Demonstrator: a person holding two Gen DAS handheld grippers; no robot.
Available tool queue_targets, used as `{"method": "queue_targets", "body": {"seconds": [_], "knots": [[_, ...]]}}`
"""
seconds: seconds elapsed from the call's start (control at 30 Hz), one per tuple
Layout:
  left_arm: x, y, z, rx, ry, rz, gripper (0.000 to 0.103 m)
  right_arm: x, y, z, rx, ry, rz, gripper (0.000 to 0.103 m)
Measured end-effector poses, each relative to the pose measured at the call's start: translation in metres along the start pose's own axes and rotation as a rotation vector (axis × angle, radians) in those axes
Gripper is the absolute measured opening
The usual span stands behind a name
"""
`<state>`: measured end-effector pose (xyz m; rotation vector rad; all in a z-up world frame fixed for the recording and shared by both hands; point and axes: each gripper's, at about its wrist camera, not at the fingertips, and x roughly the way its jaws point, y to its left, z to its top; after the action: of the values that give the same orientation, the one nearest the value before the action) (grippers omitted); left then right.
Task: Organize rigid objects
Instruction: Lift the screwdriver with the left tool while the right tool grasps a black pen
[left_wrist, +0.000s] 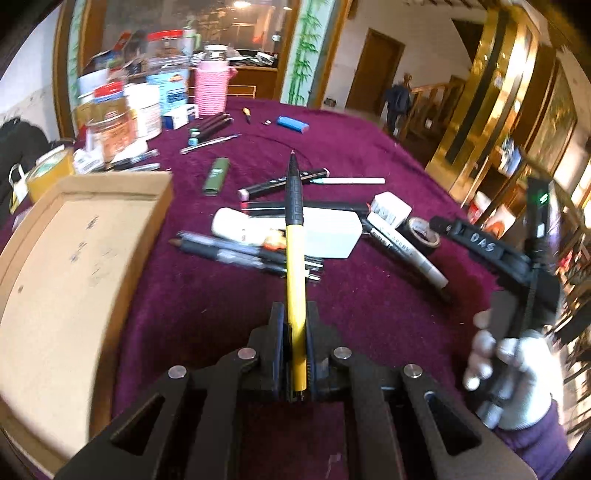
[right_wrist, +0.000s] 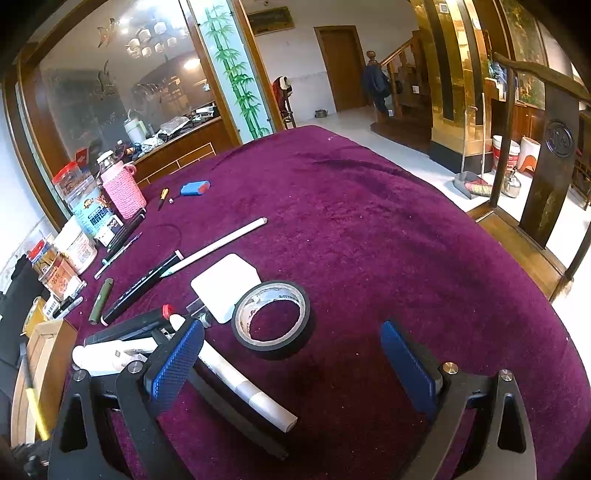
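Yellow-and-black plastic pen is clamped lengthwise by left gripper — shallow cardboard box at nine o'clock; right gripper is spread, empty.

Bright daylight; left view motion-blurred, both edges fisheye-warped.

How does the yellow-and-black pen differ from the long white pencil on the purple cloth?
The yellow-and-black pen is clamped in the left tool, off the cloth; the white pencil lies loose on the purple cloth. The pen is two-coloured with a ribbed black grip; the pencil is plain white. Both are slim writing sticks.
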<state>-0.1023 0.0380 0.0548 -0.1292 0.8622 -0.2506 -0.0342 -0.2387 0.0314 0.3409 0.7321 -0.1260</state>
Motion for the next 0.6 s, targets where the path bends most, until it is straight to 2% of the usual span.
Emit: {"method": "queue_targets", "body": {"seconds": [0.23, 0.33, 0.43, 0.5, 0.53, 0.6], "knots": [[-0.038, 0.029, -0.012, -0.063, -0.031, -0.027, 0.010, -0.009, 0.000, 0.002, -0.010, -0.027, 0.028, 0.098], [-0.047, 0.035, -0.017, -0.052, -0.047, -0.017, 0.010, -0.027, 0.007, 0.002, -0.102, -0.053, 0.060, 0.098], [-0.051, 0.041, -0.021, -0.065, -0.055, -0.030, 0.010, -0.039, 0.021, 0.001, -0.245, -0.038, 0.109, 0.096], [-0.049, 0.045, -0.022, -0.078, -0.053, -0.039, 0.010, -0.042, 0.031, 0.000, -0.325, -0.017, 0.136, 0.079], [-0.049, 0.046, -0.022, -0.083, -0.051, -0.041, 0.010, -0.040, 0.035, -0.001, -0.356, 0.002, 0.151, 0.074], [-0.048, 0.047, -0.023, -0.091, -0.046, -0.048, 0.010, -0.033, 0.045, -0.005, -0.417, 0.050, 0.176, 0.058]]}}
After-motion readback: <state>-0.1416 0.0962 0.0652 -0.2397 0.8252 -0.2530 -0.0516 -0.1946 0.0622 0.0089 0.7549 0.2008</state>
